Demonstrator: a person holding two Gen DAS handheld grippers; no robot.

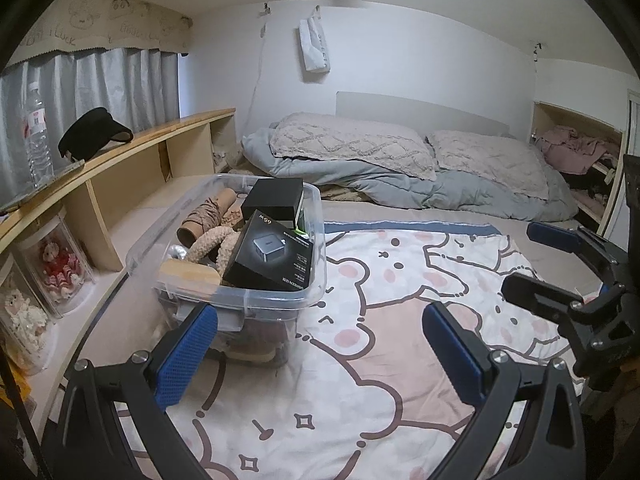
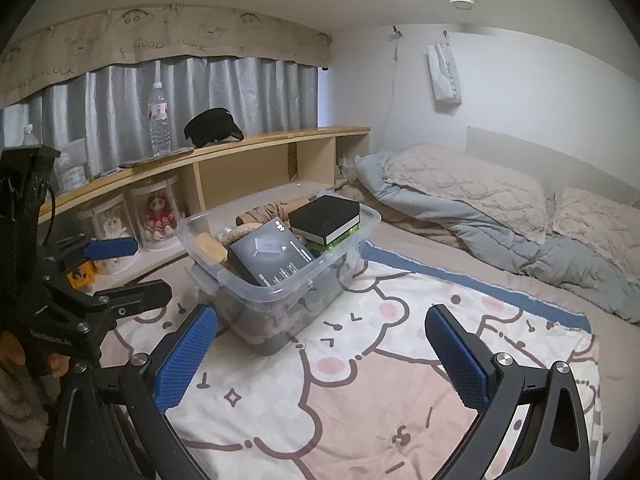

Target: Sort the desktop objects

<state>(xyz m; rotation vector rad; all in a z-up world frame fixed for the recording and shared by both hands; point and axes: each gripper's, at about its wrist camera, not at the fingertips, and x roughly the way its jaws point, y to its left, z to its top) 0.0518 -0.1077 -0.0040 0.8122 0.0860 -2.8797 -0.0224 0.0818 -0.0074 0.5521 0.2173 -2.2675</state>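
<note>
A clear plastic bin (image 1: 316,216) (image 2: 280,286) stands on a cartoon-print blanket (image 1: 360,380) (image 2: 360,392) on the bed. It holds a black charger box (image 1: 272,256) (image 2: 276,256), a black-and-white box (image 1: 274,198) (image 2: 326,218), a wooden block (image 1: 188,272) (image 2: 210,248), a cardboard tube (image 1: 208,216) and a fuzzy beige ring (image 1: 212,242). My left gripper (image 1: 320,320) hovers open just before the bin, nothing between its fingers. My right gripper (image 2: 320,320) is open and empty to the bin's right. Each gripper shows in the other's view: the right gripper (image 1: 532,260), the left gripper (image 2: 136,268).
A wooden shelf (image 1: 160,136) (image 2: 260,140) runs along the left with a water bottle (image 1: 38,136) (image 2: 159,120), a black cap (image 1: 94,130) (image 2: 212,124) and doll jars (image 1: 56,264) (image 2: 160,212) beneath. Pillows (image 1: 352,144) (image 2: 468,184) and a grey duvet (image 1: 440,192) lie at the bed's head.
</note>
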